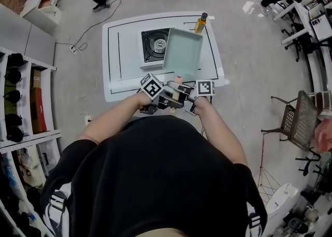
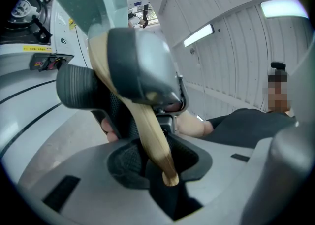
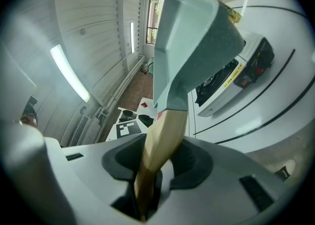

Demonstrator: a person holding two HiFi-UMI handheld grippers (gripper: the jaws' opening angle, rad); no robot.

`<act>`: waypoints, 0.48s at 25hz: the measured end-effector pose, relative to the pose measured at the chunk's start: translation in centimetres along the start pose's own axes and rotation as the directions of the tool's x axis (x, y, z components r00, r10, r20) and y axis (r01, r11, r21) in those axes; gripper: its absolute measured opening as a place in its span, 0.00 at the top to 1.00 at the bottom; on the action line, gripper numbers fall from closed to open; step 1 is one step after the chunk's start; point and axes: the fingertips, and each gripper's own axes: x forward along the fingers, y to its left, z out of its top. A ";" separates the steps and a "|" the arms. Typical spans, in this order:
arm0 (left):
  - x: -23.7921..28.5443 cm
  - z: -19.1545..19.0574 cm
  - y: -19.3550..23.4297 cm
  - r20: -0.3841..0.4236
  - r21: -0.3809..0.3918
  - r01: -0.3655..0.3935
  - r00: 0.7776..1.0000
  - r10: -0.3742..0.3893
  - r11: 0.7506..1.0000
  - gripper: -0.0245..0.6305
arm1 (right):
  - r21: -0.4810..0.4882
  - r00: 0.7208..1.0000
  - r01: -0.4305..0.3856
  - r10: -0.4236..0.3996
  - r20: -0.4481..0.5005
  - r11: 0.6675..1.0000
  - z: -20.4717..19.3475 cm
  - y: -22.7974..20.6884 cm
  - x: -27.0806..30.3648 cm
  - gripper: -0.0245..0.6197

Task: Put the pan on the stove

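Pan (image 1: 182, 52), pale-green, square, metal, with wooden handle (image 3: 165, 135): rigid, probably front-heavy (long lever). Left tongs (image 2: 157, 160) and right tongs (image 3: 146, 184) both clamp that handle, the correct hold.

Bottle (image 1: 200, 23), maybe oil, on white table (image 1: 115, 83); chair (image 1: 298, 122) well right

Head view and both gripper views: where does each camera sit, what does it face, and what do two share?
Head view: on the person's head, facing steeply down at table, stove, pan; shirt and forearms show.
Left gripper view: rides the left gripper, looks along the pan's handle; fingers show.
Right gripper view: rides the right gripper, looks up the handle at the pan.
Both gripper views share handle, pan, stove.
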 end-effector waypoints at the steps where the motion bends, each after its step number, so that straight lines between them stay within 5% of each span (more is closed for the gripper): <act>1: 0.2 0.1 0.2 0.007 -0.001 -0.003 1.000 0.003 1.000 0.79 | 0.000 1.000 0.000 0.000 -0.006 1.000 0.0 0.0 -0.1 0.74; 12: 1.2 1.0 0.4 0.052 -0.019 -0.007 0.999 0.008 1.000 0.79 | 0.006 0.999 -0.011 0.011 -0.050 1.000 0.3 -0.7 -0.8 0.74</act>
